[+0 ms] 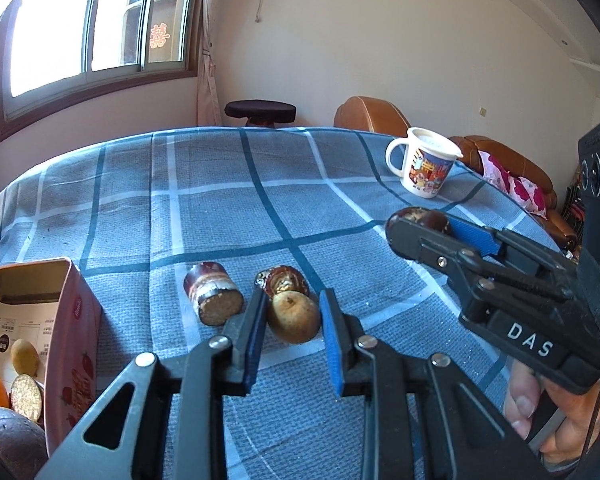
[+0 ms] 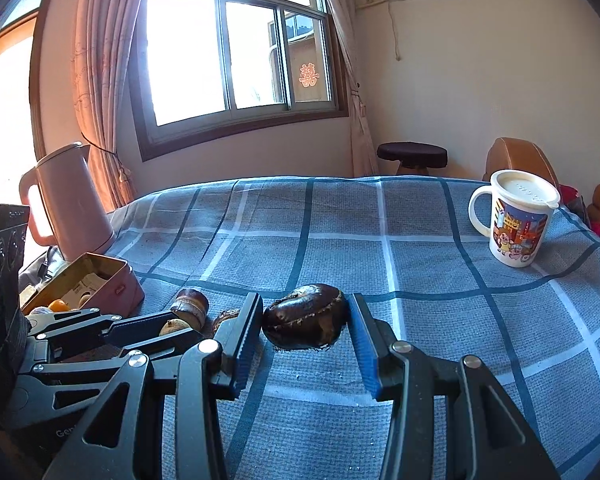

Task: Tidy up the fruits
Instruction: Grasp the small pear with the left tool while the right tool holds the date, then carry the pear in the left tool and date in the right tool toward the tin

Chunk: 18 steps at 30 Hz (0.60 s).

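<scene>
Left wrist: left gripper [image 1: 293, 326] clenched on small tan fruit [image 1: 294, 319], just right of pink box [image 1: 73, 344] on the tablecloth [image 1: 220, 184].
Right wrist: right gripper [image 2: 305, 330] grasping dark fruit [image 2: 305, 322], well right of the box [image 2: 118, 294].

The left gripper [image 1: 294, 322] is clamped tight, pointing downward; the right gripper [image 2: 306, 322] is closed too, a hand [image 1: 548, 412] holding it.
</scene>
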### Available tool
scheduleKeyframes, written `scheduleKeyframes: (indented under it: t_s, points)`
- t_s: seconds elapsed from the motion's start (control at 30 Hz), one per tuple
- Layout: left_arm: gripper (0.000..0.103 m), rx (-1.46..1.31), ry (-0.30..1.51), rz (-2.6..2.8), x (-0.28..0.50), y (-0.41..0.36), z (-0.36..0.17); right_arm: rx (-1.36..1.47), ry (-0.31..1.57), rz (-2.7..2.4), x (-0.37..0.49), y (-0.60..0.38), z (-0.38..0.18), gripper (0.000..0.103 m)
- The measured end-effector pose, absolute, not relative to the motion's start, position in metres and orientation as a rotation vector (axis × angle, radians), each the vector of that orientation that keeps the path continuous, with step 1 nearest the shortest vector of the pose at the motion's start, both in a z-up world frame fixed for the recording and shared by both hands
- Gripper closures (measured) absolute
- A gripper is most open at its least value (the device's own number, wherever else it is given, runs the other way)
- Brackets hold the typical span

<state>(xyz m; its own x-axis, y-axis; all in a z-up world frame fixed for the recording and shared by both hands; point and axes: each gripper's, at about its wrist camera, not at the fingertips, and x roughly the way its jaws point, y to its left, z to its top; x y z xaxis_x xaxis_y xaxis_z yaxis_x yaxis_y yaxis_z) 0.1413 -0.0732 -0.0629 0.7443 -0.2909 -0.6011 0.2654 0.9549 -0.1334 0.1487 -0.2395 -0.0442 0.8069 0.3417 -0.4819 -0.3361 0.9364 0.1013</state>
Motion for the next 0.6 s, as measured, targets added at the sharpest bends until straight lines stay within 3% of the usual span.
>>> scheduleKeyframes:
  t_s: [0.6]
  points:
    - [0.075, -0.039, 0.562, -0.26, 0.126, -0.068, -0.053, 0.003, 0.442, 0.367, 0.134, -0.24, -0.038, 0.057]
